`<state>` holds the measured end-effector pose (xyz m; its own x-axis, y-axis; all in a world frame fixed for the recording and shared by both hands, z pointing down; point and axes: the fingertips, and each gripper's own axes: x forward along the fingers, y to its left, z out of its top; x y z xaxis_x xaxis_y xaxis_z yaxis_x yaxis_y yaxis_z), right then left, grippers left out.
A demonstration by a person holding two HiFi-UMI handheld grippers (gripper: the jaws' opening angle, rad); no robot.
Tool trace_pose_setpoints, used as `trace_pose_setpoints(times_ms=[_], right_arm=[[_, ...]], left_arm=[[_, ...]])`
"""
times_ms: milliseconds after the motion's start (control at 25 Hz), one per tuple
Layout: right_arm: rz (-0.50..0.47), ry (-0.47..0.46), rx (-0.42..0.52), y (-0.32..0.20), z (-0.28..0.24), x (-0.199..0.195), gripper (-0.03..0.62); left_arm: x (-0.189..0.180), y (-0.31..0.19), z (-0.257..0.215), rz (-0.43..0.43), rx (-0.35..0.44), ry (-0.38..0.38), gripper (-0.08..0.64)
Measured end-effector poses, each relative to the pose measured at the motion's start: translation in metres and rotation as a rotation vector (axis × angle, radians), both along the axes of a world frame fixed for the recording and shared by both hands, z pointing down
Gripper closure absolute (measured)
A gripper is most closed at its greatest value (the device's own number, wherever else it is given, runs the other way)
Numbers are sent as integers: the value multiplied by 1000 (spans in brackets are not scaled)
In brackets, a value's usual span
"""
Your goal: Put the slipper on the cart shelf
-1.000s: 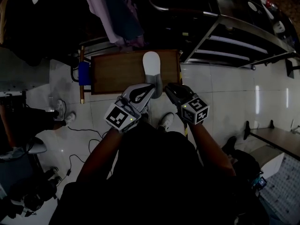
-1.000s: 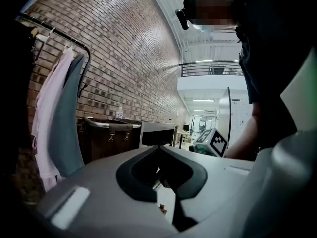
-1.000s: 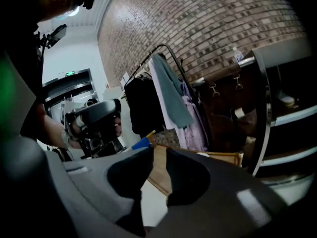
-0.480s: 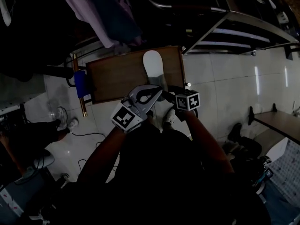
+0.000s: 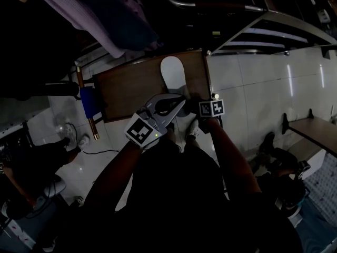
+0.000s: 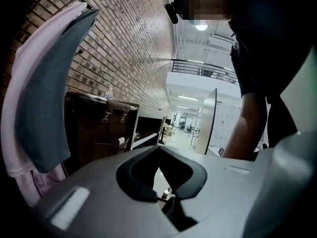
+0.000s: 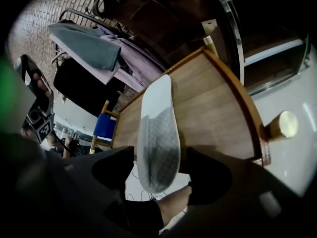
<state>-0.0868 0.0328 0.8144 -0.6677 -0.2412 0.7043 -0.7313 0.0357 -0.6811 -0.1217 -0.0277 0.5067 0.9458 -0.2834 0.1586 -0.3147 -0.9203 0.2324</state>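
Observation:
A white slipper (image 5: 172, 74) with a grey mesh toe (image 7: 157, 143) lies on the brown wooden cart shelf (image 5: 131, 83), its toe end hanging over the near edge. My right gripper (image 7: 161, 173) is open. Its jaws have just been opening, and the toe sits between the dark pads (image 7: 210, 175) without being pressed. In the head view its marker cube (image 5: 211, 108) shows just right of the toe. My left gripper (image 5: 180, 103) hovers at the shelf's near edge beside the slipper, shut on nothing. In the left gripper view its tips (image 6: 159, 148) meet, pointing out across the room.
Clothes (image 5: 105, 20) hang above the shelf's far side. A metal rack (image 5: 284, 30) stands to the right. A blue handle part (image 5: 87, 100) is on the cart's left end, a round corner post (image 7: 282, 124) at its right. The person's feet (image 5: 192, 130) and cables lie on the tiled floor.
The right gripper has sunk toward the shelf's near edge and rolled, and its jaws have parted from the slipper. The left gripper dropped slightly. The slipper has stayed on the shelf.

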Motion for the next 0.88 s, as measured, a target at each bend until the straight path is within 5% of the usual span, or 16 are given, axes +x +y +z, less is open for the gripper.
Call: trace_pose_setpoints(times_ms=[320,600,880], right_arm=[[-7,-126,-56,-9,11,-28,270],[-33,-91,-83,-12,17,-31,272],[-81,2,-97,-8,27,-23,415]], left_arm=[[4,-24,10,16,-10,9,560],[-11,-29,22,-6,-47,5,560],[-19,-32,27,-18,-58,9,560]])
